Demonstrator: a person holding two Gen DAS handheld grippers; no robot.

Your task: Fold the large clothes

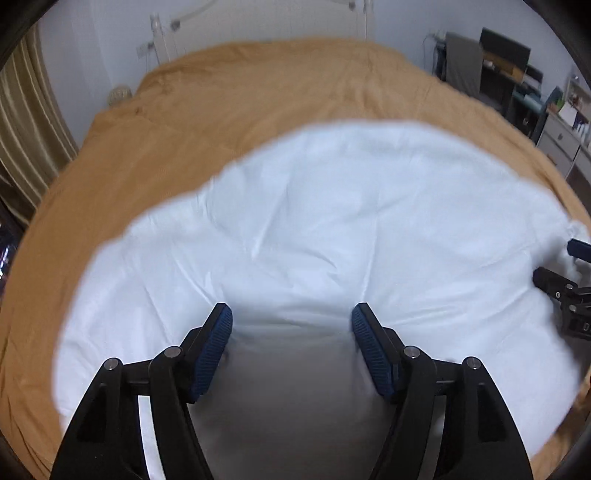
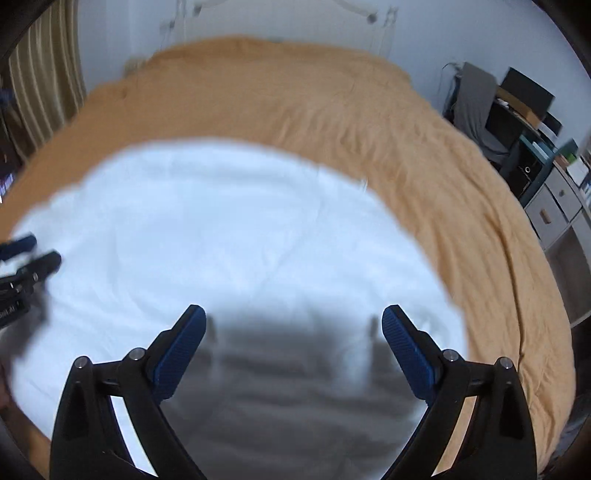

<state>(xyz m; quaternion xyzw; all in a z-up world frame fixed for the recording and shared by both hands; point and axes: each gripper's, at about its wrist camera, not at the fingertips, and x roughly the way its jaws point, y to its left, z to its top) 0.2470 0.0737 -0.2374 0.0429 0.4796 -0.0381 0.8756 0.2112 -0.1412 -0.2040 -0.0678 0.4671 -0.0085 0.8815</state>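
A large white garment [image 1: 314, 229] lies spread on a bed with a mustard-brown cover [image 1: 258, 85]. It also shows in the right wrist view [image 2: 229, 236]. My left gripper [image 1: 291, 321] is open, its blue pads wide apart, just above the near part of the cloth and holding nothing. My right gripper [image 2: 293, 321] is open too, over the cloth's near right part, empty. Each gripper shows in the other's view: the right one at the far right edge [image 1: 557, 269], the left one at the far left edge [image 2: 33, 254]. Both views are motion-blurred.
The bed cover [image 2: 424, 147] reaches around the garment. A white wall and headboard [image 1: 258, 26] stand behind the bed. Striped curtains [image 1: 26, 122] hang at left. A desk, shelves and drawers [image 2: 532, 147] stand to the right of the bed.
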